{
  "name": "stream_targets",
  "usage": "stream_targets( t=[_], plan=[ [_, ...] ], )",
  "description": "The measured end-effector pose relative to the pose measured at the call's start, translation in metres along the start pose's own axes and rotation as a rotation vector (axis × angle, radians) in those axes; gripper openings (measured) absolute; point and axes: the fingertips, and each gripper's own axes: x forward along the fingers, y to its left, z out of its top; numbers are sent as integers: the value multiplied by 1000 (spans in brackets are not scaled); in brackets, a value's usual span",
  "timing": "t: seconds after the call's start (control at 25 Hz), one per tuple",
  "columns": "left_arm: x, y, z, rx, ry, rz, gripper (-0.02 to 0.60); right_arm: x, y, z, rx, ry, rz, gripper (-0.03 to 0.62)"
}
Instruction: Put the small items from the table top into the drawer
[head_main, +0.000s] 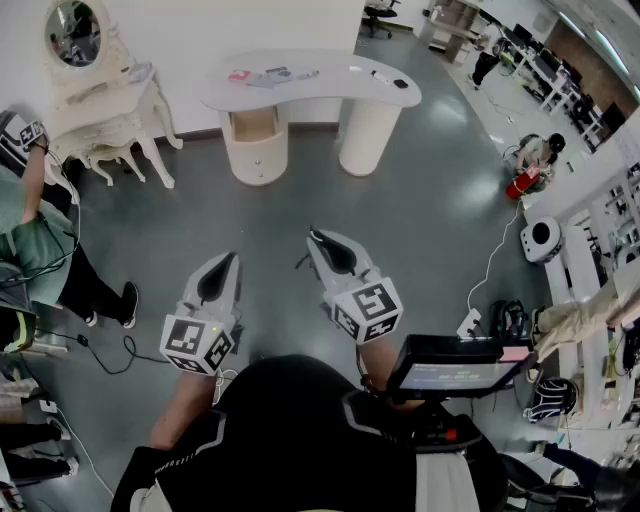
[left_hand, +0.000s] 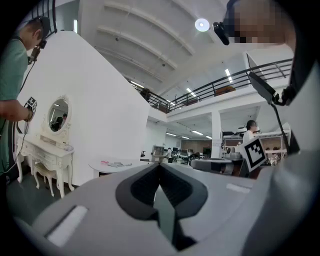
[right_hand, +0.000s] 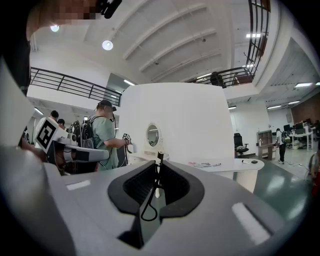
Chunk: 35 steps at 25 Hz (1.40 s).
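The white curved table stands well ahead of me across the grey floor. Small items lie on its top: a pink piece, papers, and a black thing. A wood-coloured drawer opening shows in its left pedestal. My left gripper is held level over the floor, jaws together and empty. My right gripper is shut on a thin black stick with a cord loop that hangs between the pads. Both grippers are far from the table.
A white vanity with an oval mirror stands at the back left. A person in a green top stands at the left, with cables on the floor nearby. Gear and cables line the right side. A small screen hangs at my chest.
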Motion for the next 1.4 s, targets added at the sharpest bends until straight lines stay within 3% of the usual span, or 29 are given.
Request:
stream_targets(
  t=[0.8, 1.4],
  plan=[
    [-7, 22, 7, 32, 8, -53, 0, 19, 19, 7, 25, -16, -18, 35],
    [-23, 70, 12, 7, -16, -123, 0, 49, 54, 6, 18, -4, -82, 37]
  ],
)
